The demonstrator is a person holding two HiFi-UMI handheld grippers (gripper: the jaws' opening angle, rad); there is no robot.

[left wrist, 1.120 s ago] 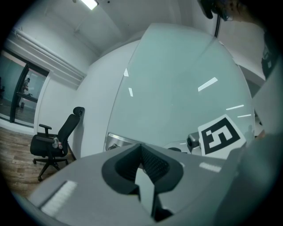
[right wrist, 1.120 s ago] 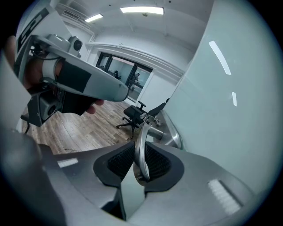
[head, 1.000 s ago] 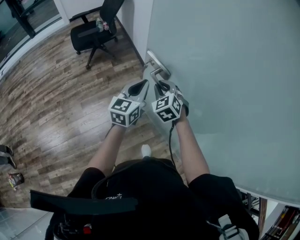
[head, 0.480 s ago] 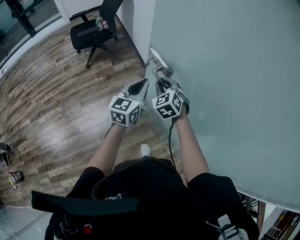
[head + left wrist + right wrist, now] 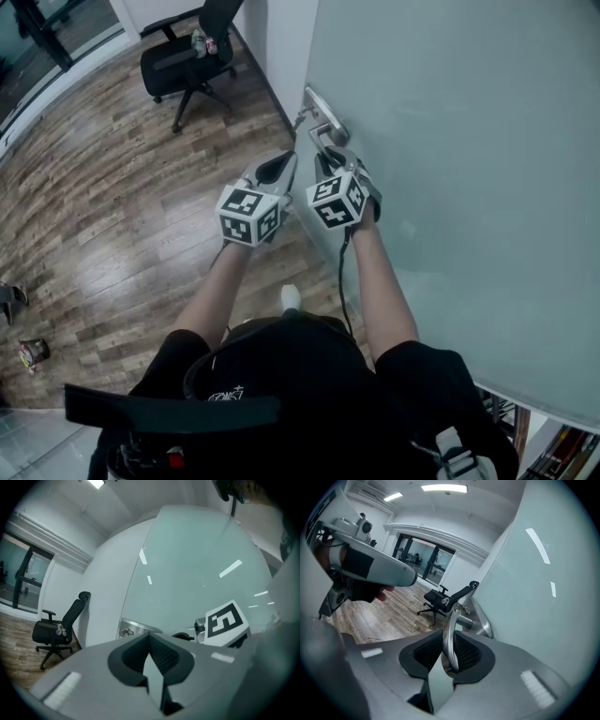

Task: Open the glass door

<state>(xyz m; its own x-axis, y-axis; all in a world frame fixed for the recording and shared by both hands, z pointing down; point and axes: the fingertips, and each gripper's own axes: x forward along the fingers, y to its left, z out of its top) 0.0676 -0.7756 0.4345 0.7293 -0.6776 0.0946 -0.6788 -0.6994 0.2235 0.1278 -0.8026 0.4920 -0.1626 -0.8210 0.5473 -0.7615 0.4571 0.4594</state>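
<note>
We can read no words or numbers anywhere. The left marker cube [image 5: 247, 214] and the right marker cube [image 5: 336, 201] carry only black-and-white square patterns. The white print [image 5: 228, 395] on the person's black top is too small for us to read.

This looks like an office. A black swivel office chair on a star base with castors [image 5: 187, 61] stands at the far left on a brown wood-plank floor [image 5: 112, 216], close to a plain white wall [image 5: 281, 37]. A tall frosted glass door [image 5: 469, 141] fills the right side. Dark-framed glazed doors [image 5: 424, 557] line the far end, and long white ceiling light panels [image 5: 444, 488] shine overhead.
</note>
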